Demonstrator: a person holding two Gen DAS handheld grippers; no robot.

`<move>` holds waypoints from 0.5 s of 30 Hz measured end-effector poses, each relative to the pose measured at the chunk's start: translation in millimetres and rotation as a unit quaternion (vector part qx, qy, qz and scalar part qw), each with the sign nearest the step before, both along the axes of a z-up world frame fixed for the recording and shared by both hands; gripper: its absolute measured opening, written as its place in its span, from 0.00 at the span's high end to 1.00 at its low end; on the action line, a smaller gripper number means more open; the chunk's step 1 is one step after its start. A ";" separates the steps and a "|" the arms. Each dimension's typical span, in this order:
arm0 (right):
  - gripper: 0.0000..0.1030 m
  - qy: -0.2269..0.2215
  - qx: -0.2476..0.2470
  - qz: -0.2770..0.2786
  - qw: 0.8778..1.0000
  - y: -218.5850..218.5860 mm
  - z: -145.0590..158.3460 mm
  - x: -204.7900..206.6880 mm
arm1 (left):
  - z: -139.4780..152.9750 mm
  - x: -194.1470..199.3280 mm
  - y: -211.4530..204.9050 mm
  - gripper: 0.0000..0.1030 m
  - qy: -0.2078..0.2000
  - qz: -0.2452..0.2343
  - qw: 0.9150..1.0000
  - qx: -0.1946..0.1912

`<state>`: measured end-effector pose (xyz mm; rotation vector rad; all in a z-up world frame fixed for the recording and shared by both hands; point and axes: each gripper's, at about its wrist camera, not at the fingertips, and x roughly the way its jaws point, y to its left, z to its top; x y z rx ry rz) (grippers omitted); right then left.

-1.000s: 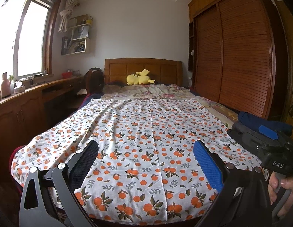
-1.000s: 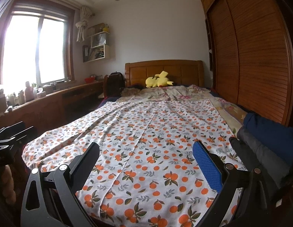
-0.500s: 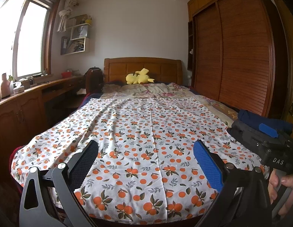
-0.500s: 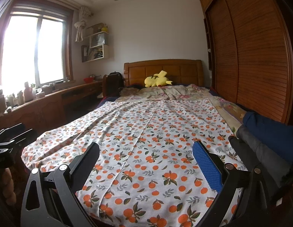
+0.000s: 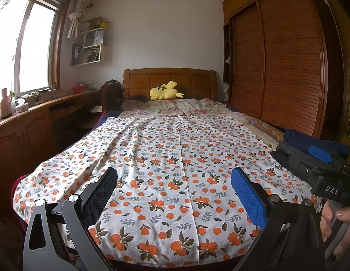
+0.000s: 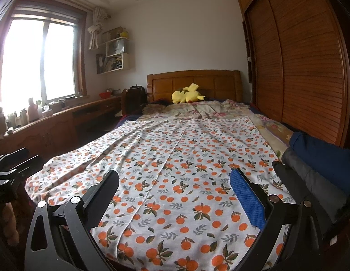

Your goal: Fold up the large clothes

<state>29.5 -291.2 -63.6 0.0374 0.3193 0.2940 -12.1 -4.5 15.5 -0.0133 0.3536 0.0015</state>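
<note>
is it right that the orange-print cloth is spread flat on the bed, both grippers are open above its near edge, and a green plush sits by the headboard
One thing is wrong: the plush is yellow, as the right wrist view shows. The orange-print cloth does lie spread on the bed, with the left gripper and right gripper open.

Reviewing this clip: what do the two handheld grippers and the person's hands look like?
Both the left gripper and the right gripper have black angular frames with silver bolts, one black textured pad and one blue textured pad. The right gripper's body reads "DAS" in white and carries a blue clip. The bare right hand shows no sleeve.
</note>
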 end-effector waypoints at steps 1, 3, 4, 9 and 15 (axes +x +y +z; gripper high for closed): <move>0.07 0.000 0.000 0.000 1.000 -0.5 -0.5 0.0 | 0.0 0.4 0.1 0.02 0.000 0.000 1.000 0.000; 0.07 0.000 -0.001 0.000 1.000 -0.3 -0.3 0.1 | 0.3 0.6 -0.4 0.02 0.001 -0.001 1.000 0.000; 0.07 -0.001 -0.001 0.000 1.000 -0.7 -0.5 0.1 | -0.2 0.4 -0.2 0.02 0.001 -0.002 1.000 0.000; 0.07 0.000 -0.001 0.000 1.000 -0.3 0.0 -0.1 | -0.7 -0.1 -1.3 0.02 0.001 -0.003 1.000 0.001; 0.07 -0.001 -0.001 -0.003 1.000 -0.7 -0.9 0.5 | -0.7 -0.2 -1.9 0.02 0.001 -0.003 1.000 0.002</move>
